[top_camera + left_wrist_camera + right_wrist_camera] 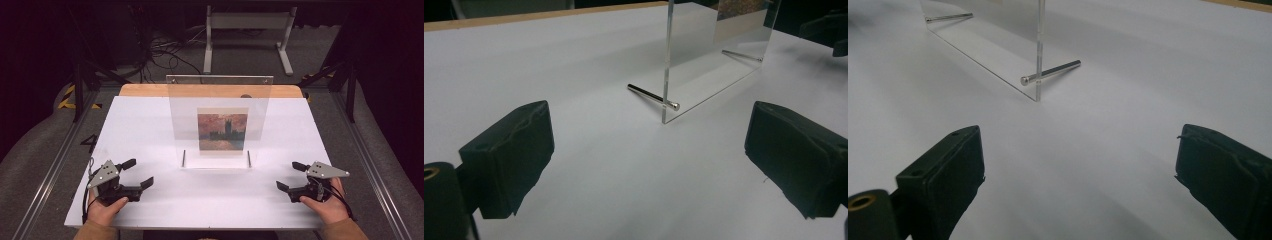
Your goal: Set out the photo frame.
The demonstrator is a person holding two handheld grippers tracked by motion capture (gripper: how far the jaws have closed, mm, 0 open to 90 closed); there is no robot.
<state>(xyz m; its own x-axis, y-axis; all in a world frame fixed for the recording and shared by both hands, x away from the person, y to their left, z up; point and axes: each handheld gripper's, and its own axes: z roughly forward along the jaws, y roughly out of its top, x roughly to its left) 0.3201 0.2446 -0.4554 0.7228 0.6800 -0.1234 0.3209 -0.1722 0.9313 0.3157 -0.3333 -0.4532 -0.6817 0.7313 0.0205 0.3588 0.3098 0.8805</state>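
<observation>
**Acrylic frame between two idle grippers**

Acrylic frame (220,122) is seen upright on the bench (140,130), ahead of and between the left hand-held gripper (138,174) and the right hand-held gripper (291,175). Both are held wide open, empty. The frame is judged stiff, slippery and scratch-prone; its side edges are best taken.

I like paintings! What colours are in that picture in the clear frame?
Red-orange sky, dark building shape, teal lower edge on the picture; the high view shows it best.
</observation>
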